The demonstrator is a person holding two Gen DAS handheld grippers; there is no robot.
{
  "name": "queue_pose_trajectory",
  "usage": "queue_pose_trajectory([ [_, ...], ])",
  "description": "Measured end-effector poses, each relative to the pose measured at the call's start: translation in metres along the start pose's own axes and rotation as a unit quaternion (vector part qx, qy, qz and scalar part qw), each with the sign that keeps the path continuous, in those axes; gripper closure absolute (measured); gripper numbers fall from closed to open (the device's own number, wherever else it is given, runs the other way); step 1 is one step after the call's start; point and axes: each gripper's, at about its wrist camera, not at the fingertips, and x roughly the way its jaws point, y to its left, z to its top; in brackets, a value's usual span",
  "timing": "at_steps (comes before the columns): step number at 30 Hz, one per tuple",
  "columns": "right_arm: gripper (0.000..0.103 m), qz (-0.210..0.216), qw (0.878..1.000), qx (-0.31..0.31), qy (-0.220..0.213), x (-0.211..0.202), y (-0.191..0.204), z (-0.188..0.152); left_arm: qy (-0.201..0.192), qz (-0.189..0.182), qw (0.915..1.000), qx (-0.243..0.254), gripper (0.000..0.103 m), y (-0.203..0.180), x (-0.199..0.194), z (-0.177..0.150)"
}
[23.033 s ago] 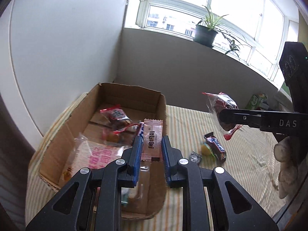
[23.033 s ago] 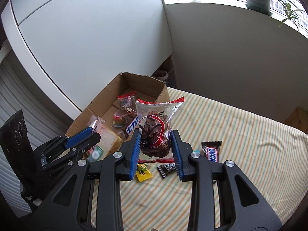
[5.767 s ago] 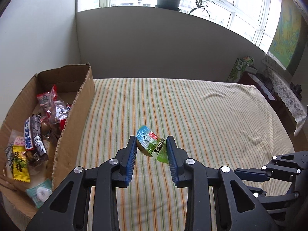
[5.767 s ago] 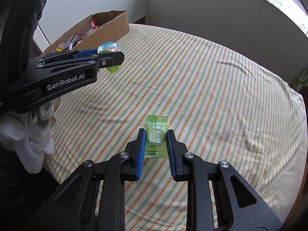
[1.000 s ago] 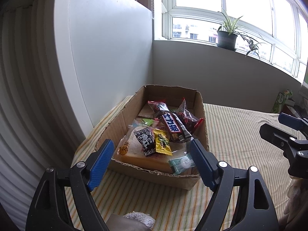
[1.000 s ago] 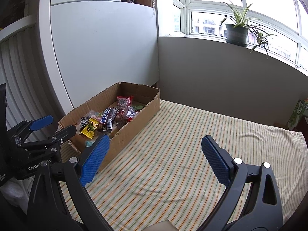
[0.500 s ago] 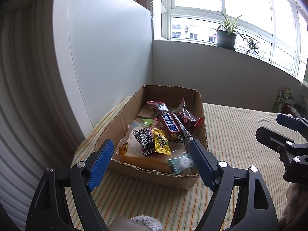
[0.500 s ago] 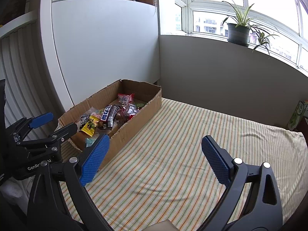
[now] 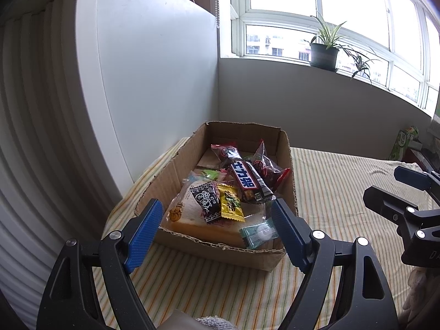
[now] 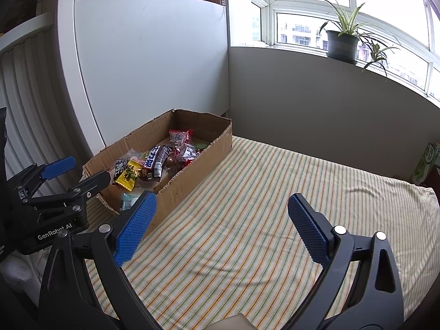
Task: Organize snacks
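Observation:
A brown cardboard box (image 9: 292, 170) (image 10: 203, 165) sits on the striped cloth at the left, by the white wall. Several wrapped snacks fill it: a blue-labelled chocolate bar (image 9: 246, 181) (image 10: 157, 159), a yellow packet (image 9: 230, 203) (image 10: 128, 176), a black patterned packet (image 9: 205, 198), a teal candy (image 9: 258, 232) and red-edged clear bags (image 9: 268, 167). My left gripper (image 9: 217, 229) hangs open just in front of the box, holding nothing. Further right, over bare cloth, my right gripper (image 10: 221, 227) stands open and holds nothing too. Each gripper shows at the edge of the other's view.
The striped cloth (image 10: 275, 192) stretches right of the box. A grey wall with a window sill and a potted plant (image 10: 342, 42) runs along the back. A green carton (image 10: 425, 162) stands at the far right. A gloved hand (image 9: 418, 297) holds the right gripper.
Over the last second nothing has visibly moved. Since several seconds ago both grippers have let go of their green candies and now stand wide open before the box.

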Motion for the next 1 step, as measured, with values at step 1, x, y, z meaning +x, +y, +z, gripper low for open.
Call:
queue_pose_trajectory([
  [1, 0.005, 0.0, 1.0, 0.0, 0.001, 0.0001, -0.0002, -0.0003, -0.001, 0.0, 1.0, 0.001, 0.022, -0.0004, 0.0, -0.0002],
])
